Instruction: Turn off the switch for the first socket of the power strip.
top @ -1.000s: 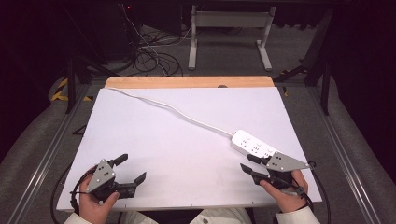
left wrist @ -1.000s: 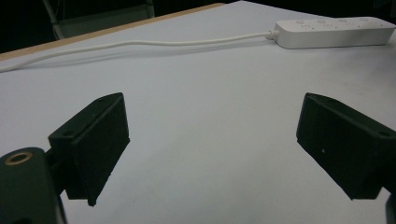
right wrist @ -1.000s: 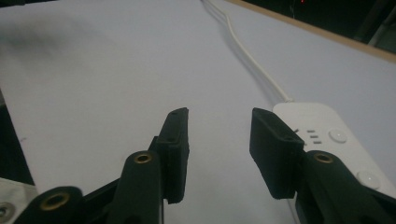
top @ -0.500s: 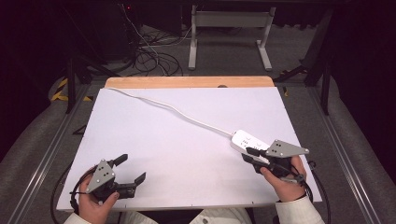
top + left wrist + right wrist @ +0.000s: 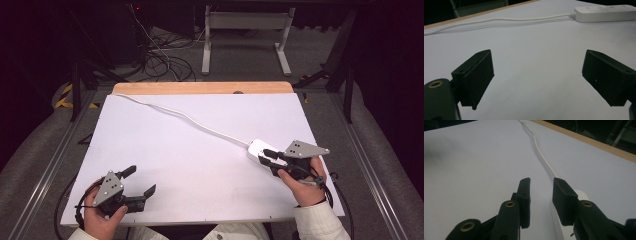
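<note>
A white power strip (image 5: 256, 148) lies flat on the white table (image 5: 200, 165) at the right, and its white cable (image 5: 190, 119) runs to the far left corner. My right gripper (image 5: 265, 156) hovers over the strip and hides most of it. Its jaws have just been closing and now stand partly apart. In the right gripper view the gap at my right gripper (image 5: 541, 192) holds nothing, while the power strip (image 5: 582, 195) lies under the right-hand jaw. My left gripper (image 5: 142, 179) rests wide open at the near left. The power strip (image 5: 606, 13) is far ahead of the left gripper (image 5: 537, 75).
A wooden strip (image 5: 200, 88) runs along the table's far edge. Beyond it stand a grey metal frame (image 5: 245, 35) and loose black cables (image 5: 160, 55) on the floor. Metal rails (image 5: 45, 170) flank the table.
My right gripper has moved farther along the power strip and now covers most of it. Its jaws stand closer together. The strip's end and my left gripper have stayed put.
</note>
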Available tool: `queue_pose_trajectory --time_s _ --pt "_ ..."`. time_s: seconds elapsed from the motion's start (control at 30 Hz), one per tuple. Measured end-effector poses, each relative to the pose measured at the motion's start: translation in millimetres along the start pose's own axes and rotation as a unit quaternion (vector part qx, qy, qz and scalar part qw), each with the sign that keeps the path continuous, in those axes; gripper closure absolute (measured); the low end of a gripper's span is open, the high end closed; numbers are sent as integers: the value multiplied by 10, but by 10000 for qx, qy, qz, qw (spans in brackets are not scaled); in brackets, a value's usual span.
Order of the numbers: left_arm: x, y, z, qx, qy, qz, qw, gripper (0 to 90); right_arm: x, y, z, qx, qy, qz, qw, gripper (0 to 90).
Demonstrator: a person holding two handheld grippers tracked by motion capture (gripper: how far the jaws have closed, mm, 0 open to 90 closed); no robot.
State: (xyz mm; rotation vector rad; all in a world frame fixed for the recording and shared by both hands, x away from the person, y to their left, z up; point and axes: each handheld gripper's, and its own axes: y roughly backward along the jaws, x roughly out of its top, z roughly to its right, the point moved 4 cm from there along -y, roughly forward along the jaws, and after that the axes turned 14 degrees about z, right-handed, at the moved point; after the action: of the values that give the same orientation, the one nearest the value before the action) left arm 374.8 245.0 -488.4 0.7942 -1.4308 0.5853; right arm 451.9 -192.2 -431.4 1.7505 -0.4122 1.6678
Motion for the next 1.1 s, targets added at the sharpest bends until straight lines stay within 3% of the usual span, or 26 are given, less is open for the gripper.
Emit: queue_pose_trajectory --time_s 0.6,0.97,1.1 --pt "-5 -5 9 1 48 -2 10000 108 55 -155 254 -212 -59 -71 9997 679" --pt "-6 -6 10 -2 65 3 10000 108 -14 -266 449 -405 -107 -191 9989 674" --pt "-8 -8 9 3 65 0 10000 108 -63 -301 502 -425 -166 -243 9987 729"
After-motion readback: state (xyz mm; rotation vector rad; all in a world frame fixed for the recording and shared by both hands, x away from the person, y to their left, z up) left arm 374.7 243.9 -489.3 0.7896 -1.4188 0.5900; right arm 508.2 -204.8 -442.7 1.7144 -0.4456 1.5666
